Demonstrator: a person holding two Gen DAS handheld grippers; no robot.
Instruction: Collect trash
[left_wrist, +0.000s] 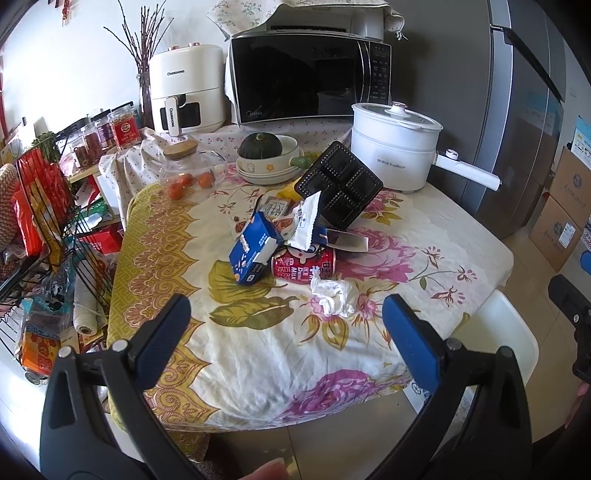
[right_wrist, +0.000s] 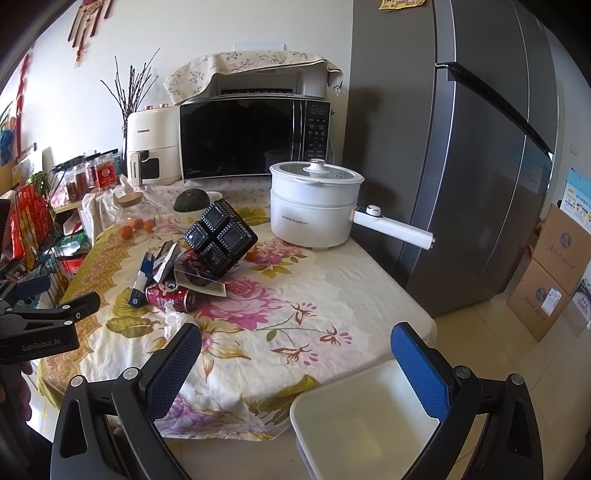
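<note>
A pile of trash lies mid-table: a blue carton (left_wrist: 252, 252), a red milk can (left_wrist: 303, 265) on its side, a crumpled white tissue (left_wrist: 333, 295), a white torn wrapper (left_wrist: 306, 221) and a black plastic tray (left_wrist: 338, 183) leaning upright. The right wrist view shows the same can (right_wrist: 170, 297), carton (right_wrist: 142, 282) and tray (right_wrist: 220, 236). My left gripper (left_wrist: 286, 321) is open and empty, hovering near the table's front edge, short of the tissue. My right gripper (right_wrist: 295, 354) is open and empty above the table's front right corner. A white bin (right_wrist: 364, 417) stands below it.
A white electric pot (left_wrist: 397, 147) with a long handle stands at the back right. A bowl with a squash (left_wrist: 264, 158), a glass jar of oranges (left_wrist: 184, 173), a microwave (left_wrist: 308, 77) and an air fryer (left_wrist: 184, 86) are behind. A wire rack (left_wrist: 48, 221) crowds the left; a fridge (right_wrist: 461, 166) the right.
</note>
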